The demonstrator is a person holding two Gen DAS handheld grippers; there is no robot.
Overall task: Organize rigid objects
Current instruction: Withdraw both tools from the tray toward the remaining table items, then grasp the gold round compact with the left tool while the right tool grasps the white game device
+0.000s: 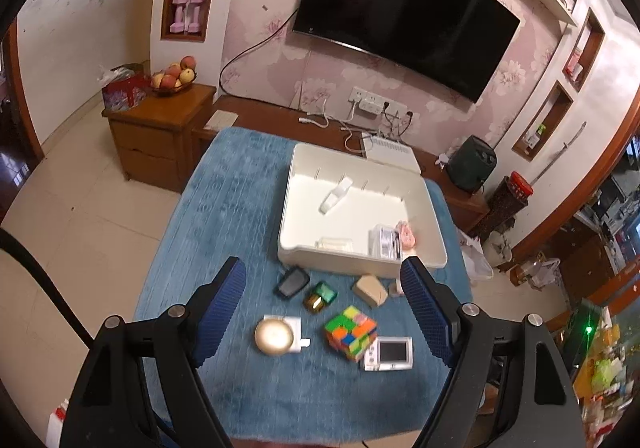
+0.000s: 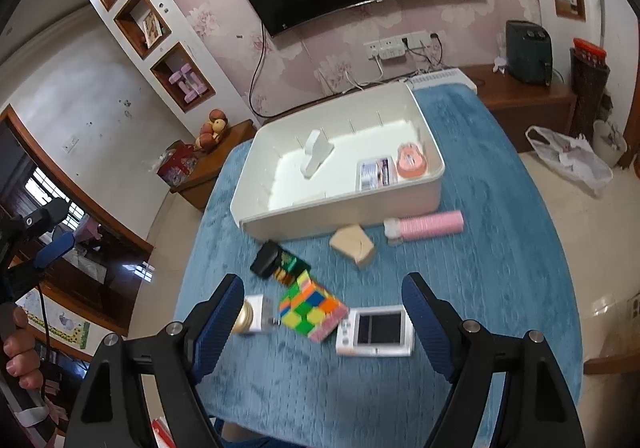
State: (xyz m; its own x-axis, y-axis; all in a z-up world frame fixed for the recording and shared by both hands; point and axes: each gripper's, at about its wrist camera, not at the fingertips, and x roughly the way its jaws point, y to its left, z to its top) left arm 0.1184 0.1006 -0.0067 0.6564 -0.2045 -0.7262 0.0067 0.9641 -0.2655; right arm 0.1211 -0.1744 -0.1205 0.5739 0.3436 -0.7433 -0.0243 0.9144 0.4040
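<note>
Pink tube point(image 2: 430, 226) clear only rightward.

— What covers the table?

— I see a blue cloth point(image 1: 240, 216), plush and matt. At twelve o'clock, a white bin point(image 1: 424, 248) of smooth plastic.

— The small pieces?

— A glossy plastic cube point(image 2: 310, 308) at my centre; at nine o'clock, a shiny brass-coloured knob point(image 1: 274, 336).

Home living room: wall television point(image 1: 404, 8) (floral wallpaper), fruit bowl point(image 1: 173, 82).
</note>
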